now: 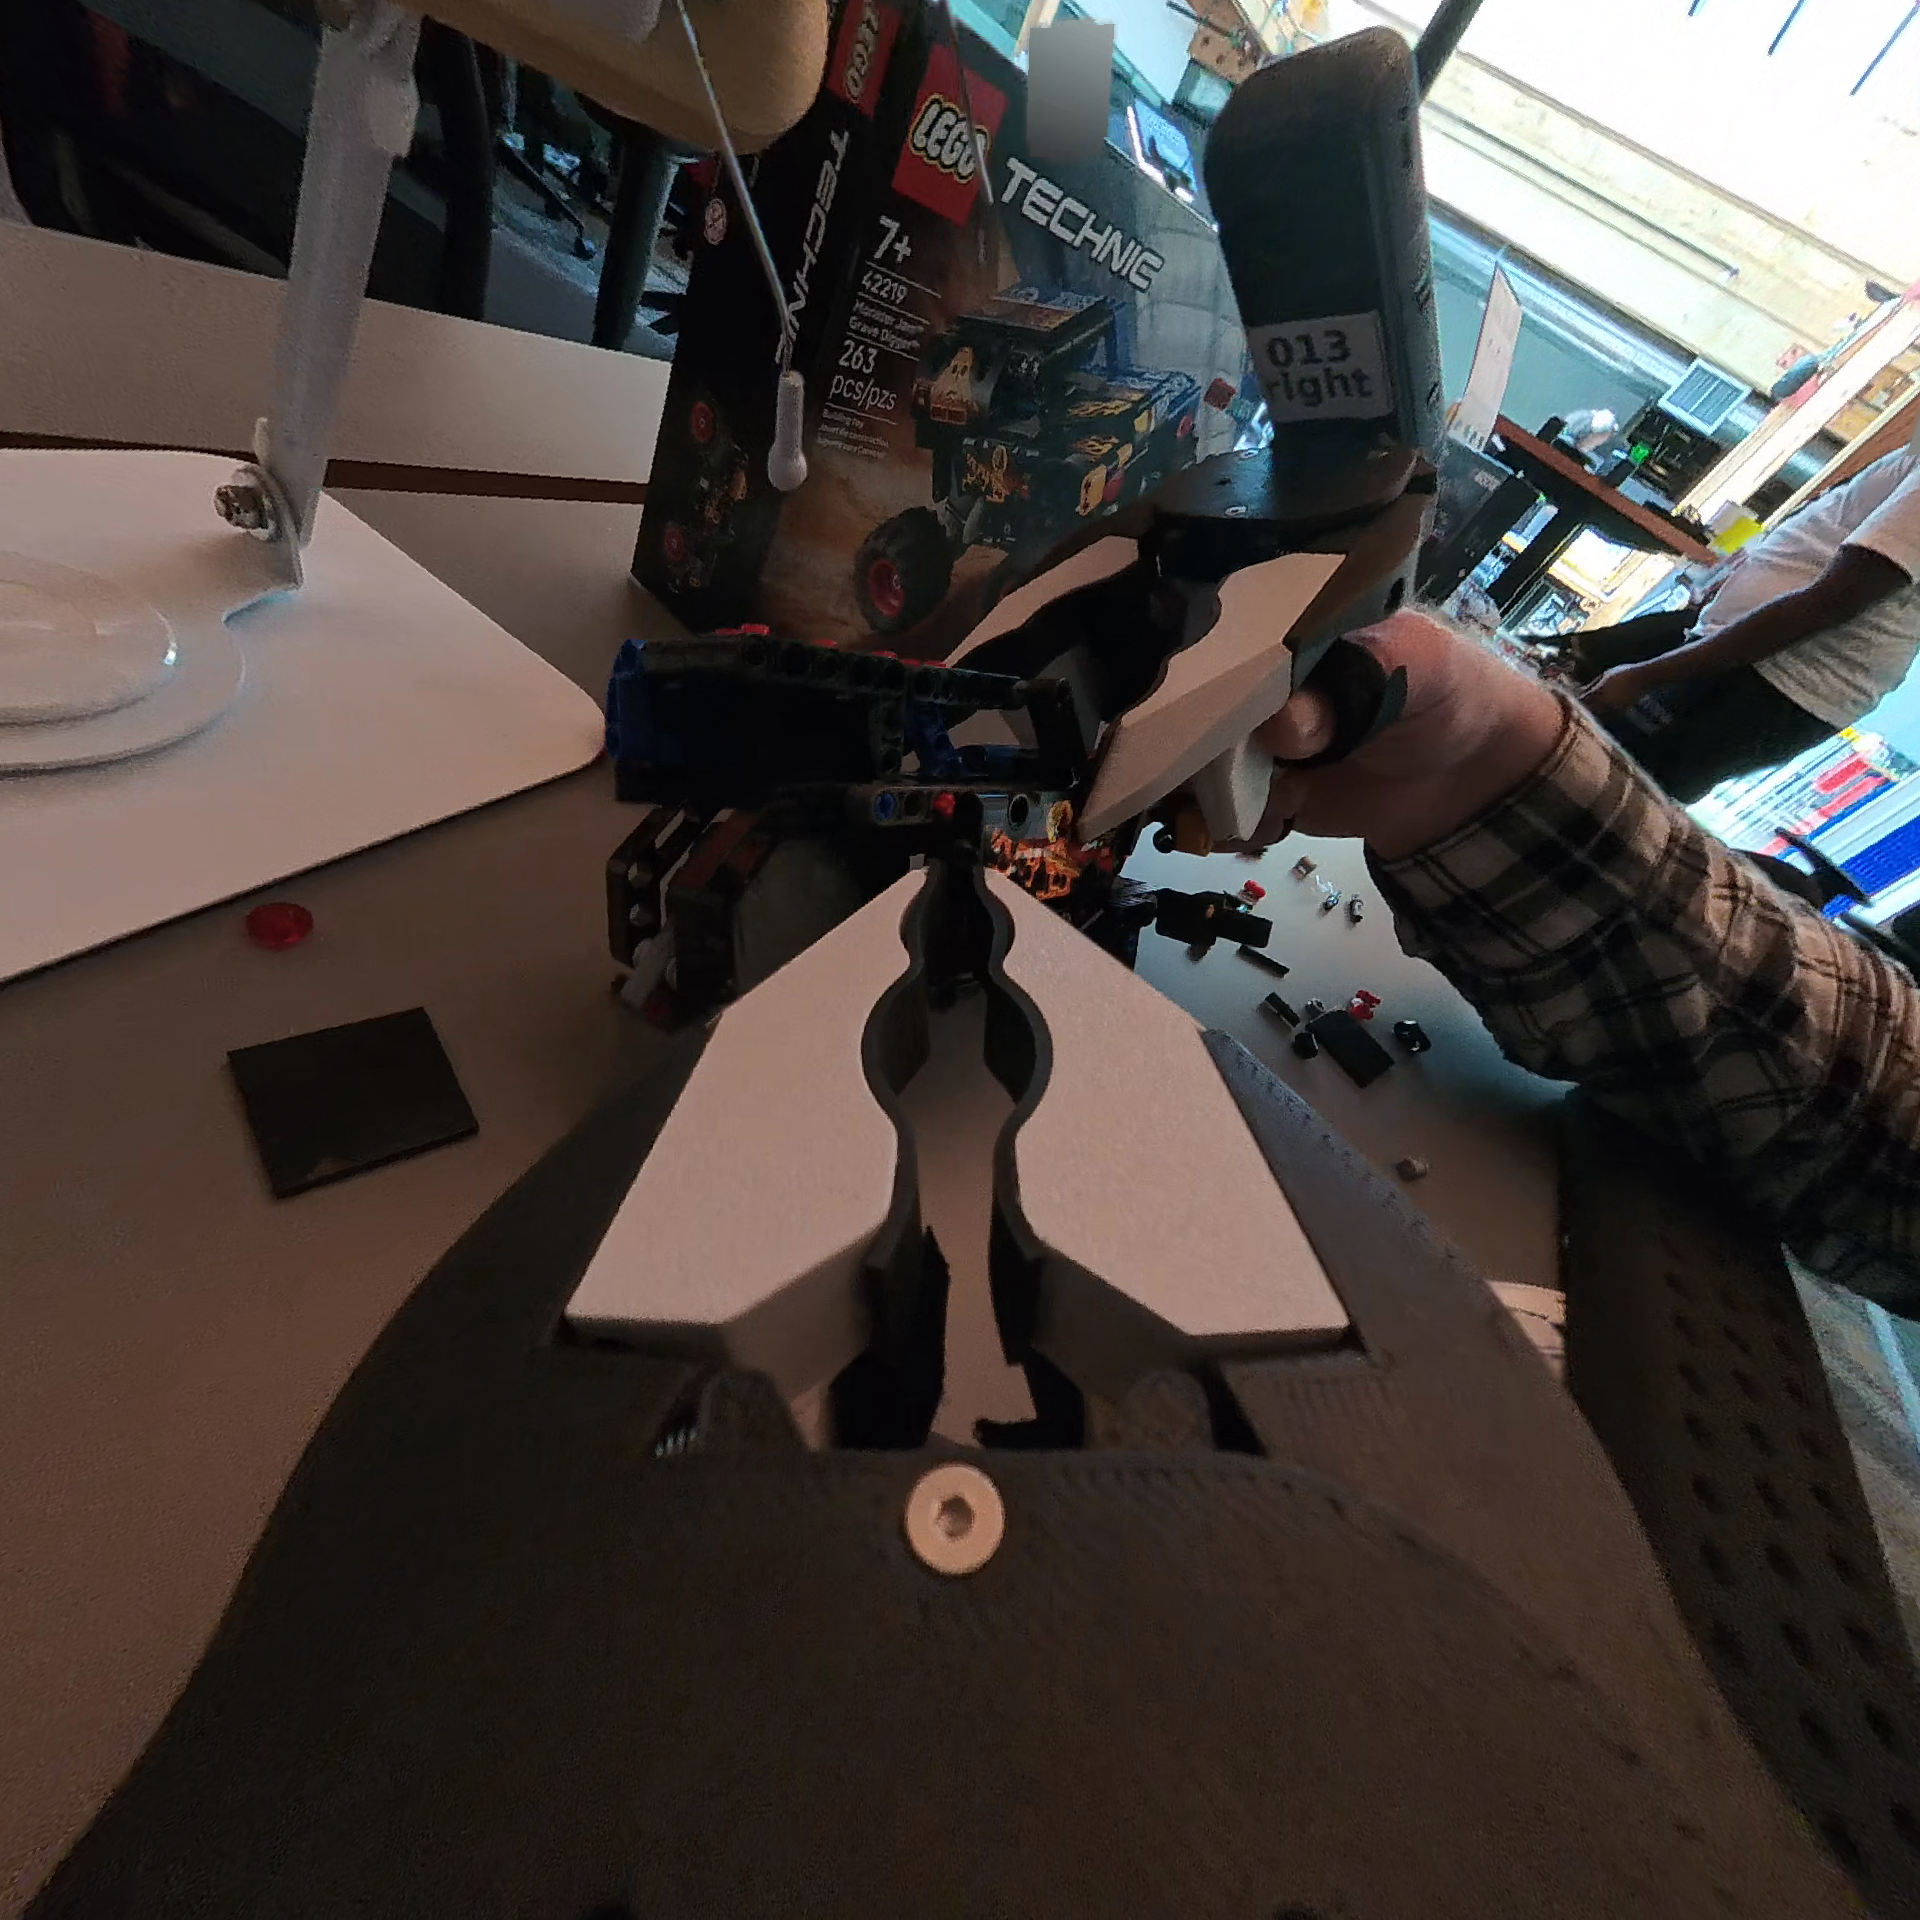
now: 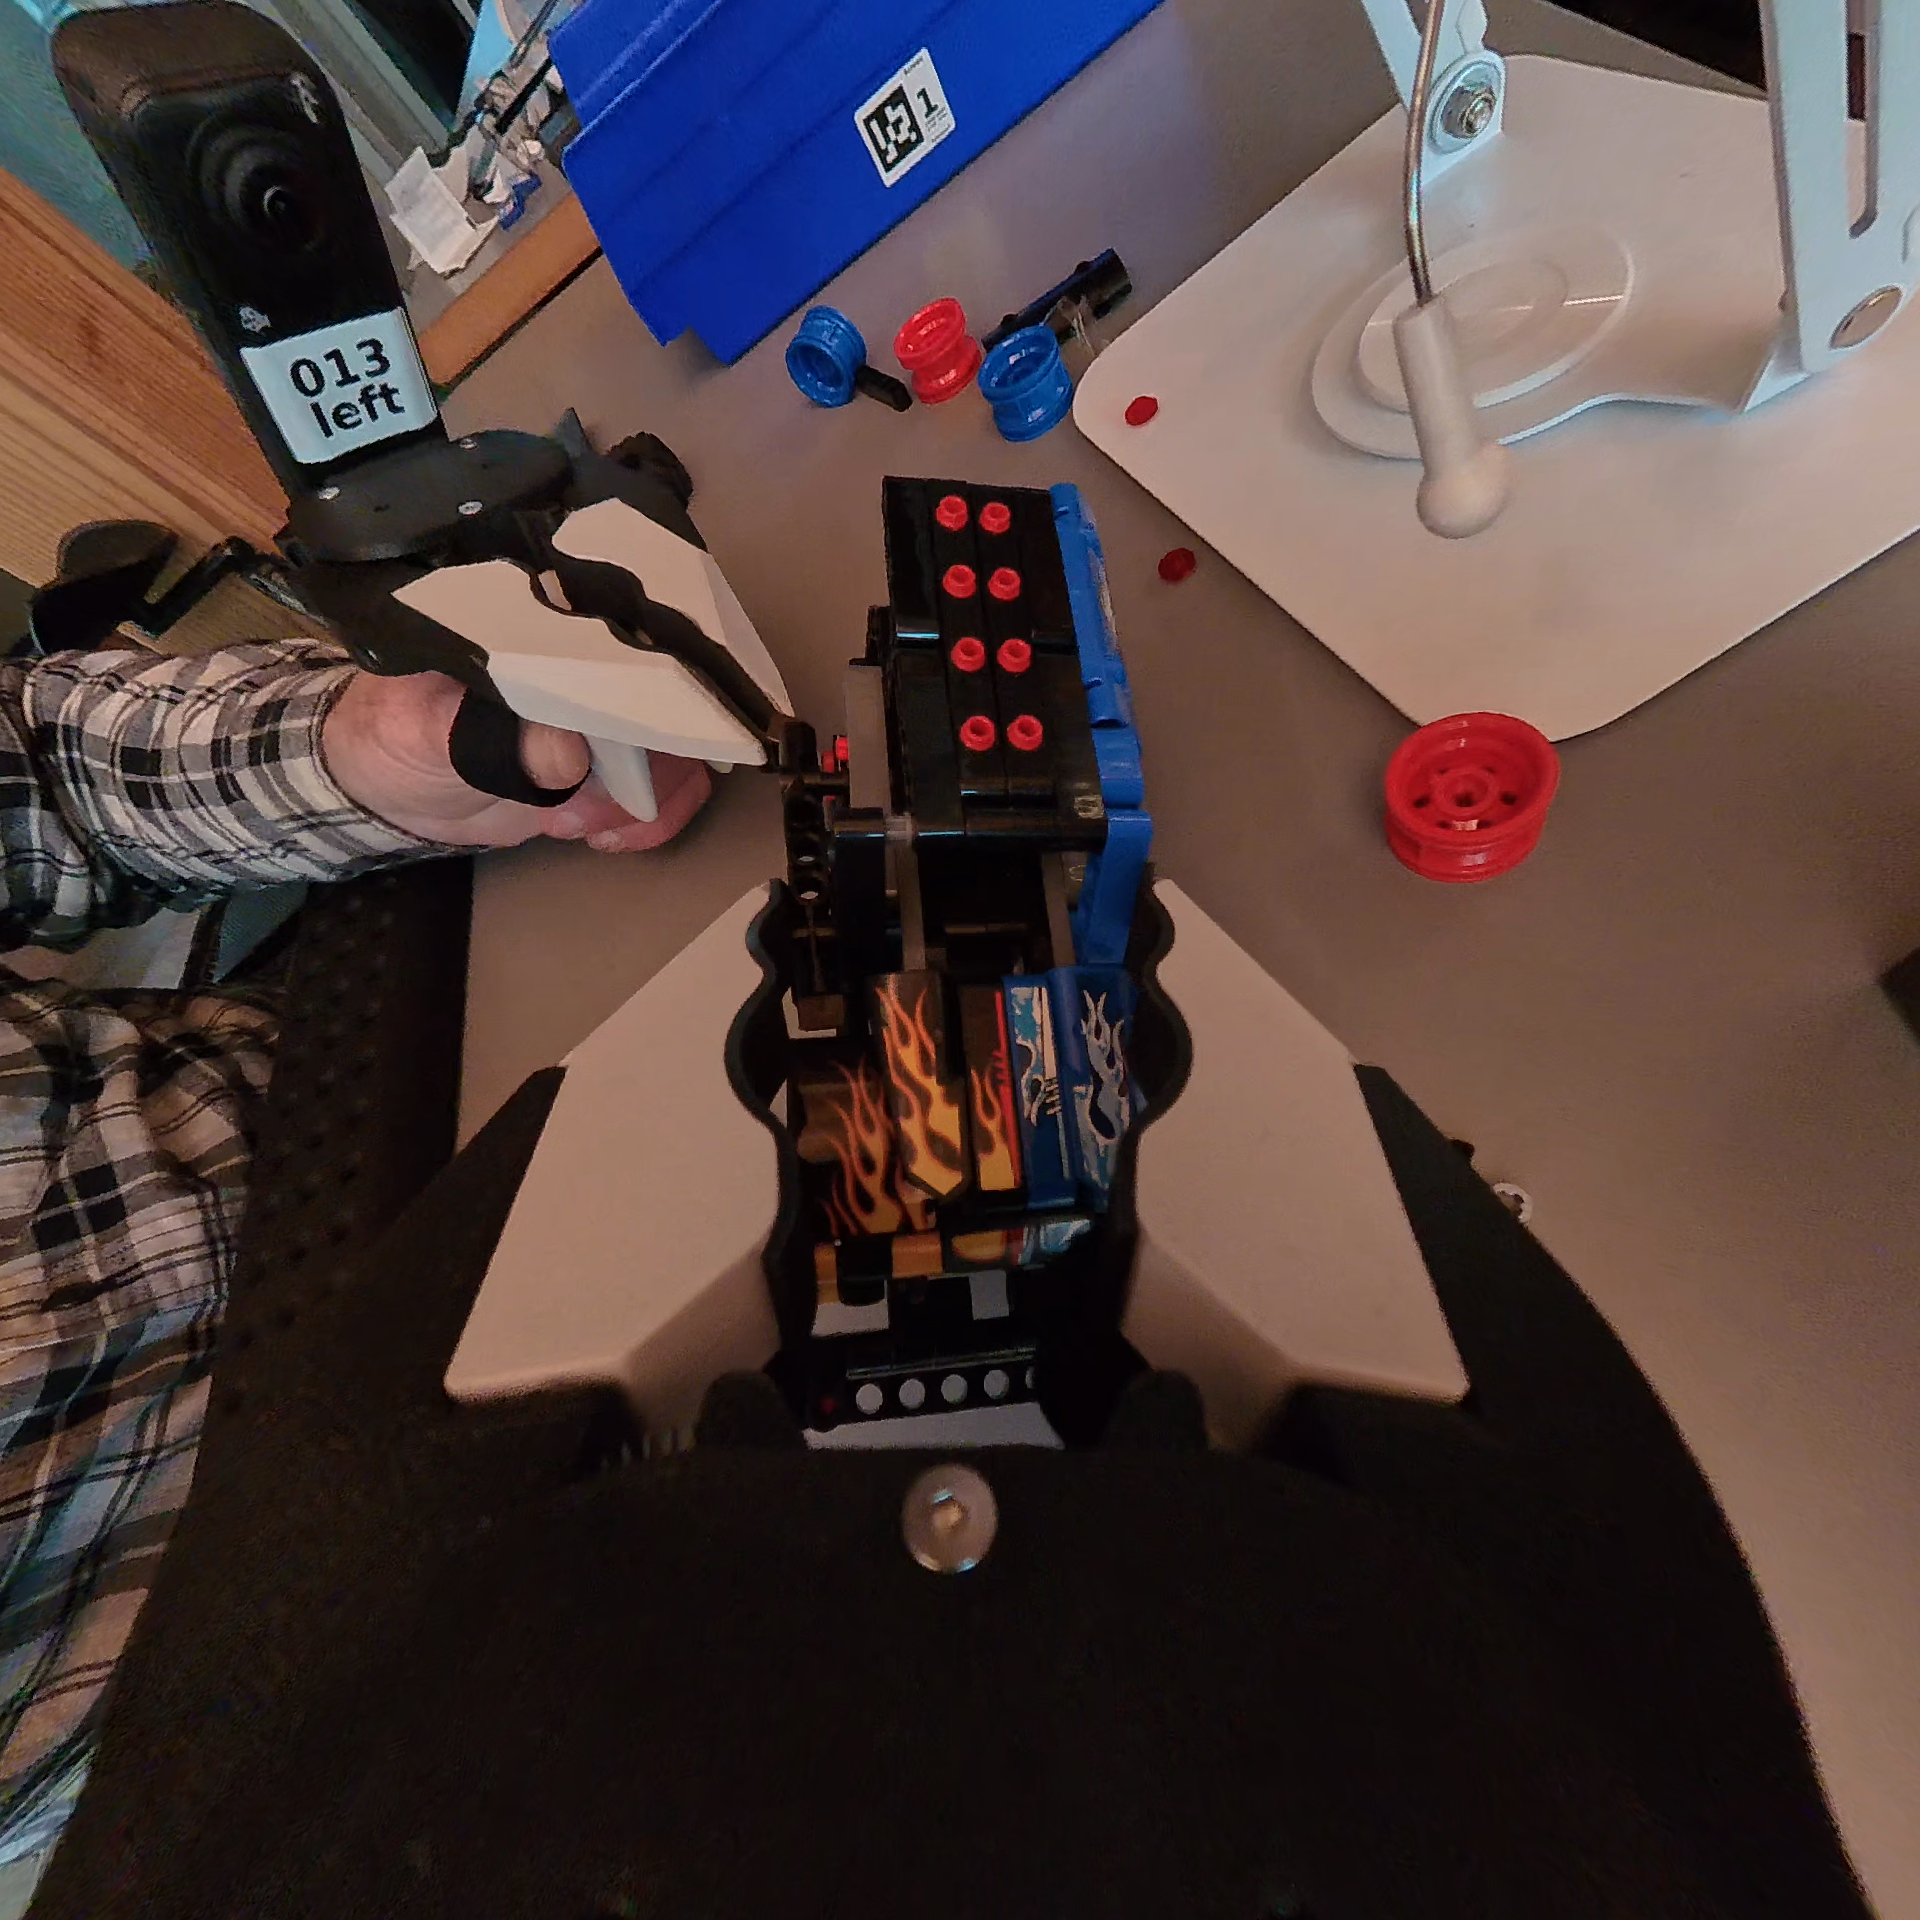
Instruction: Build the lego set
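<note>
The right hand-held gripper is clamping the flame-decorated front end of the half-built truck model, which is resting on the tabletop with its long axis running straight away from that gripper. The left hand-held gripper is pinching a thin black beam against the model's left flank, its jaws nearly shut on it; this is the nearer hand for seating that part, I judge. The right wrist view is showing 8 red studs on top, plus 1 red wheel hub and 3 more hubs beyond. The left wrist view alone is showing the set's box and small loose parts.
</note>
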{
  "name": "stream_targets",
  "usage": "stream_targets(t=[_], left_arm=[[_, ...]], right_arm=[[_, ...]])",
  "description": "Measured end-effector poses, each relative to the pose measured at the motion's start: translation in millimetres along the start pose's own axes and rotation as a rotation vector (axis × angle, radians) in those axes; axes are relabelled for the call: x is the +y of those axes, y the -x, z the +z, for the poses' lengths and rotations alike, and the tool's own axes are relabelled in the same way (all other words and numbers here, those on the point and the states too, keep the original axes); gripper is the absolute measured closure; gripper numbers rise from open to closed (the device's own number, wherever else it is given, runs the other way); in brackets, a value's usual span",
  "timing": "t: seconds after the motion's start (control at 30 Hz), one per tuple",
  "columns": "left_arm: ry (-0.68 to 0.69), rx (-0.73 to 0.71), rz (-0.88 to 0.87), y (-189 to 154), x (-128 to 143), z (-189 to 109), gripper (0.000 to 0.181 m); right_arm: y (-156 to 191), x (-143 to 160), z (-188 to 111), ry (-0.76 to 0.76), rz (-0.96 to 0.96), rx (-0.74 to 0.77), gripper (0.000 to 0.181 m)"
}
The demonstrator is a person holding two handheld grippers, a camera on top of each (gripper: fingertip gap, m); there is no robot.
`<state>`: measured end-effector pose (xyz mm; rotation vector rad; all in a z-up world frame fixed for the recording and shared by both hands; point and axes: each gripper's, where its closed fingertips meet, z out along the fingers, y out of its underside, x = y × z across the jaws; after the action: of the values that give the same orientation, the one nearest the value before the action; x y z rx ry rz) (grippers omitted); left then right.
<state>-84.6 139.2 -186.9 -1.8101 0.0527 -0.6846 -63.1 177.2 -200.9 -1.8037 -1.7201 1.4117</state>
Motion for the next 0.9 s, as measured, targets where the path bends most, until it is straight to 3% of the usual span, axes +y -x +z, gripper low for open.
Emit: stream_targets(t=[0.17, 0.9], left_arm=[[-0.065, -0.015, -0.053, 2.0, -9.6, -2.6, 0.180], [-0.032, -0.036, -0.067, 0.4, -0.7, 1.5, 0.181]], right_arm=[[0.9, 0.2, 0.9, 0.000, -0.010, 0.009, 0.118], [0.6, -0.6, 1.3, -0.020, -0.008, 0.000, 0.118]])
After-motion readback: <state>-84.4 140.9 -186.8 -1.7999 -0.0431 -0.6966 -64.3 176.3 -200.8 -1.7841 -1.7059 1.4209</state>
